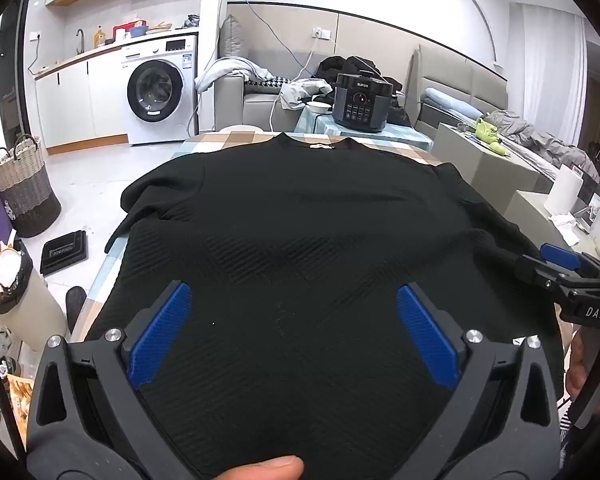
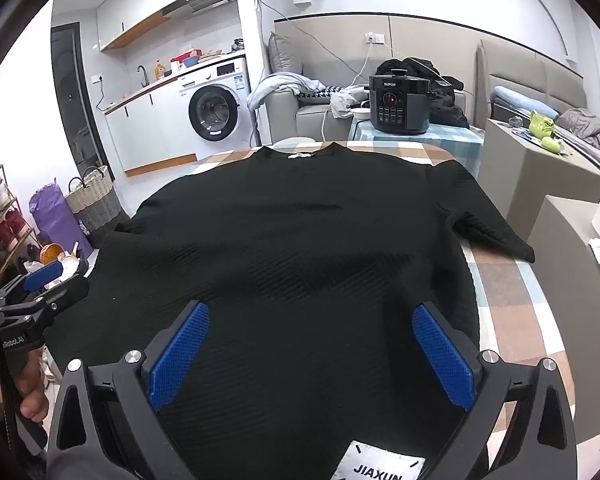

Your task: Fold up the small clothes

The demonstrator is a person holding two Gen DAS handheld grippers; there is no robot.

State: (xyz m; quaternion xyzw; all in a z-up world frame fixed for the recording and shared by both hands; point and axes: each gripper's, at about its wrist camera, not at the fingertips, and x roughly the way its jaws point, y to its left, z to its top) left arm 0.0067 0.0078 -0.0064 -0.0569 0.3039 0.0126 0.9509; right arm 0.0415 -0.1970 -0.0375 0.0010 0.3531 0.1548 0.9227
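Observation:
A black ribbed sweater (image 1: 300,220) (image 2: 300,232) lies spread flat on a checked tablecloth (image 2: 512,304), collar at the far end, a short sleeve out to each side. My left gripper (image 1: 296,308) hovers over the sweater's near hem, open wide, blue pads (image 1: 164,332) apart with only flat cloth below them. My right gripper (image 2: 310,328) hangs the same way over the hem, open, nothing between its pads (image 2: 440,356). Each gripper shows at the edge of the other's view: the right gripper (image 1: 568,268) and the left gripper (image 2: 40,280).
A black pressure cooker (image 1: 360,100) stands on a small table beyond the collar. A bin (image 1: 16,292) and a woven basket (image 1: 24,184) sit on the floor to the left. Grey blocks (image 2: 536,168) with a paper roll (image 1: 564,192) stand to the right. A washing machine (image 2: 216,108) is behind.

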